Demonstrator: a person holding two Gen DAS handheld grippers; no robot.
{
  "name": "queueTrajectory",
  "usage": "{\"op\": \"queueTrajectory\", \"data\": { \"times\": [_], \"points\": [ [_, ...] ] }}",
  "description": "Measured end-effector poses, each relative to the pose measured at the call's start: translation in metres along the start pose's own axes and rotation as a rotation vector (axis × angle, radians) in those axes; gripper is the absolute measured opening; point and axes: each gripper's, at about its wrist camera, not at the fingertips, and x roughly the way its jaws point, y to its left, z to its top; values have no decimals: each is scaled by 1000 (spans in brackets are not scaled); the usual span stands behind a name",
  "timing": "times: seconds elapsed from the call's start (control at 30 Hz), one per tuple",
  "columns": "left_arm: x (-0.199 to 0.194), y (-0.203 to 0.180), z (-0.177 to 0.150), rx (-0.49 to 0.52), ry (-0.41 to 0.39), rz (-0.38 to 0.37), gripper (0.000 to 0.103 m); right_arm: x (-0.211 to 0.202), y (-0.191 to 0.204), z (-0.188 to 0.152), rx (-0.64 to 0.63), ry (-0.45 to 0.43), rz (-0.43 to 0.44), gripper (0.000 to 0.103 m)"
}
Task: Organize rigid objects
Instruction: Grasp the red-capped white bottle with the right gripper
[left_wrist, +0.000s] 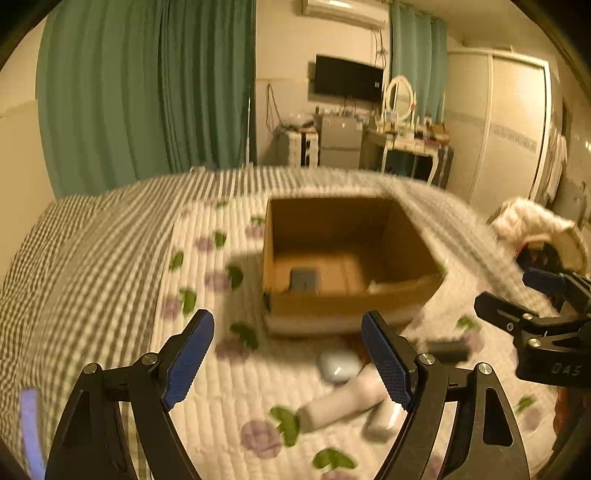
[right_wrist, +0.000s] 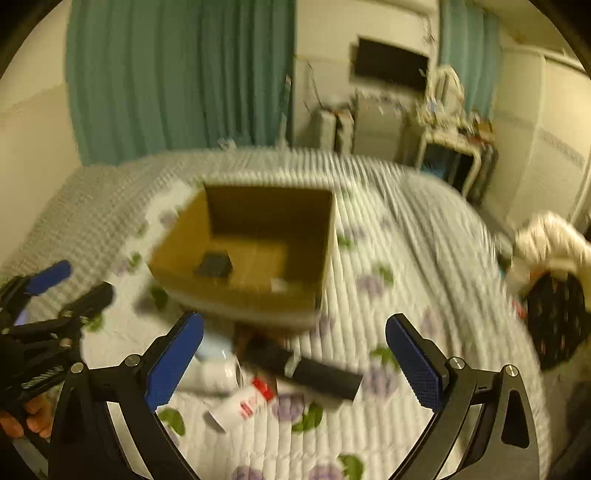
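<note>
Your left gripper (left_wrist: 288, 360) is spread wide and empty over the bed's (left_wrist: 92, 258) near edge, with the pale case (left_wrist: 338, 365) and white tubes (left_wrist: 343, 404) lying between its fingers. The cardboard box (left_wrist: 332, 306) sits toward the bed's middle and already holds a dark block (left_wrist: 304, 278). Your right gripper (right_wrist: 295, 360) is spread too and empty, above the black bar (right_wrist: 306, 371) and a red-capped tube (right_wrist: 245, 404). These pieces crowd together, so closing carelessly could pinch two at once or roll a tube off the bed's edge.

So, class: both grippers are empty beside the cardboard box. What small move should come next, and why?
Probably lower the right gripper, jaws open and empty, onto the black bar lying between them. It still lies on the quilt outside the cardboard box.
</note>
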Motion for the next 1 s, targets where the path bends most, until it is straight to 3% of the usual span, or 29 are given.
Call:
{"op": "queueTrajectory", "data": {
  "times": [0.23, 0.3, 0.43, 0.5, 0.57, 0.63, 0.7, 0.9, 1.0],
  "points": [
    [44, 6, -50, 30, 103, 12, 84, 89, 13, -71, 53, 246, -2, 94],
    [49, 5, -56, 47, 107, 9, 85, 103, 19, -79, 66, 286, 20, 87],
    [52, 2, -61, 60, 109, -14, 84, 123, 26, -89, 98, 327, 84, 84],
    [53, -1, -63, 85, 113, -11, 84, 131, 28, -94, 116, 356, 117, 74],
    [54, -7, -65, 116, 118, -16, 85, 132, 31, -97, 94, 360, 123, 46],
    [58, -12, -65, 129, 126, -37, 85, 124, 29, -96, 67, 346, 113, 40],
    [62, -18, -66, 151, 148, -61, 85, 112, 18, -96, 86, 328, 119, 38],
    [72, -55, -78, 266, 191, -162, 85, 87, -15, -91, 82, 285, 9, 36],
    [81, -78, -86, 378, 191, -153, 85, 87, -25, -88, 136, 284, 30, 36]
  ]
}}
